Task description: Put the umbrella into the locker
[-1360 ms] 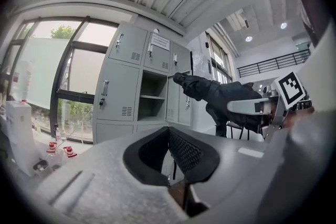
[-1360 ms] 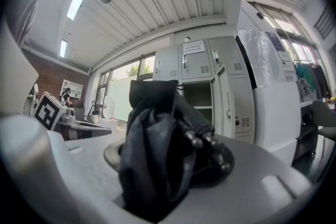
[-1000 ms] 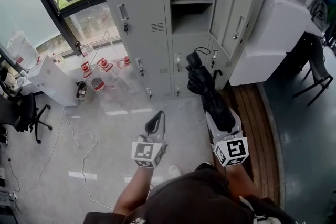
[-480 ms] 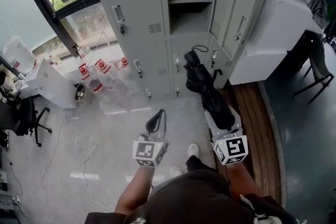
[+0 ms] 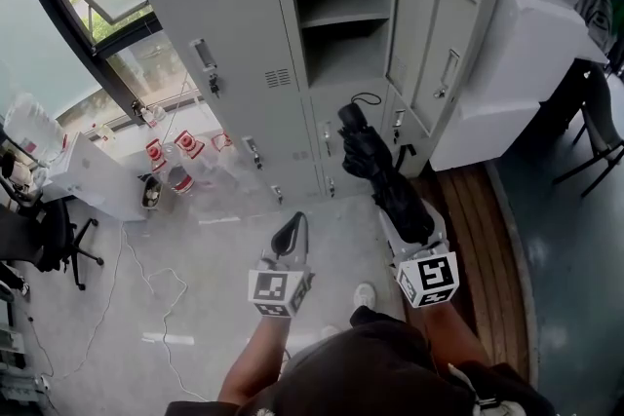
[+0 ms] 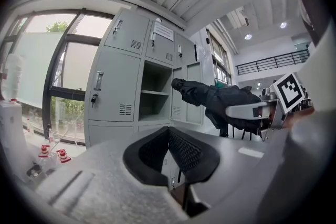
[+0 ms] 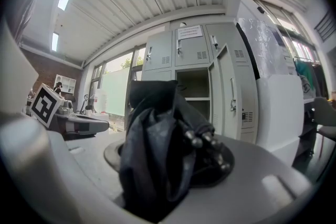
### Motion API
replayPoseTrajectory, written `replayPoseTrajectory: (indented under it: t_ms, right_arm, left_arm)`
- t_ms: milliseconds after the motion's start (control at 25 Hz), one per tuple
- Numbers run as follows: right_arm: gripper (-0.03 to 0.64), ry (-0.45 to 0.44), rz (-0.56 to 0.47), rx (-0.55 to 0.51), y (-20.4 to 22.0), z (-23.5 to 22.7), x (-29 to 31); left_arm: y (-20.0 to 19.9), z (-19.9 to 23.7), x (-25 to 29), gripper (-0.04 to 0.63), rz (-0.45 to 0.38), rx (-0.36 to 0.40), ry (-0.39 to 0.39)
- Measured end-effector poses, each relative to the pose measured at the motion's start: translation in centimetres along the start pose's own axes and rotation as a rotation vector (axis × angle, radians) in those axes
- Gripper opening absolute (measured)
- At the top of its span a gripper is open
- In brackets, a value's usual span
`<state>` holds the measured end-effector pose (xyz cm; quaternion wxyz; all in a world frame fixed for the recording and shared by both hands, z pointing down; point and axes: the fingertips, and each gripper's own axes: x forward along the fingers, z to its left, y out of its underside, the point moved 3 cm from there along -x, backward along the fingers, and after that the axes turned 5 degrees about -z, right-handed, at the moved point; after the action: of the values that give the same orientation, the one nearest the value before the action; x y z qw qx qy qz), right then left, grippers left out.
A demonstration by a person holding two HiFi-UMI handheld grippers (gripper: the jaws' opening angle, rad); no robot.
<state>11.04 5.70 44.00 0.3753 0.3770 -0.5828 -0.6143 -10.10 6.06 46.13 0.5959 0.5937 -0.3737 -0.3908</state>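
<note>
A folded black umbrella (image 5: 378, 172) sticks out of my right gripper (image 5: 411, 221), which is shut on its lower part; its strap end points at the lockers. In the right gripper view the umbrella (image 7: 157, 155) fills the space between the jaws of the right gripper (image 7: 173, 165). The grey locker bank stands ahead with one open compartment (image 5: 336, 34) holding a shelf, its door (image 5: 434, 54) swung out to the right. My left gripper (image 5: 289, 231) is level, left of the umbrella, shut and empty. In the left gripper view the open compartment (image 6: 152, 92) sits just left of the umbrella (image 6: 210, 97).
A white cabinet (image 5: 487, 83) stands right of the open door, beside a wooden floor strip (image 5: 478, 229). Red-and-white items (image 5: 180, 156) lie by the window at the left. A white cable (image 5: 146, 268) trails over the floor, and an office chair (image 5: 49, 219) stands far left.
Both grippers and the person have moved toward the lockers, which now stand nearer and larger. The right gripper's hold on the umbrella is unchanged, and the left stays shut.
</note>
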Motion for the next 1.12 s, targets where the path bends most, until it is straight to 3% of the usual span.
replayPoseTrajectory:
  t_ms: [560,920,1120]
  right_arm:
    - [0.225,-0.053,0.012,0.005,1.4,-7.0,7.8]
    - [0.225,-0.09,0.022,0.032,2.3,-9.0,11.2]
    - [0.225,-0.082,0.029,0.034,2.6,-9.5,13.3]
  left_arm:
    - [0.2,1.0,10.1,0.005,0.058,-0.003,-0.059]
    - [0.4,1.9,13.3,0.005,0.089,-0.009,-0.106]
    - [1.2,2.9,15.1,0.005,0.096,-0.01,-0.085]
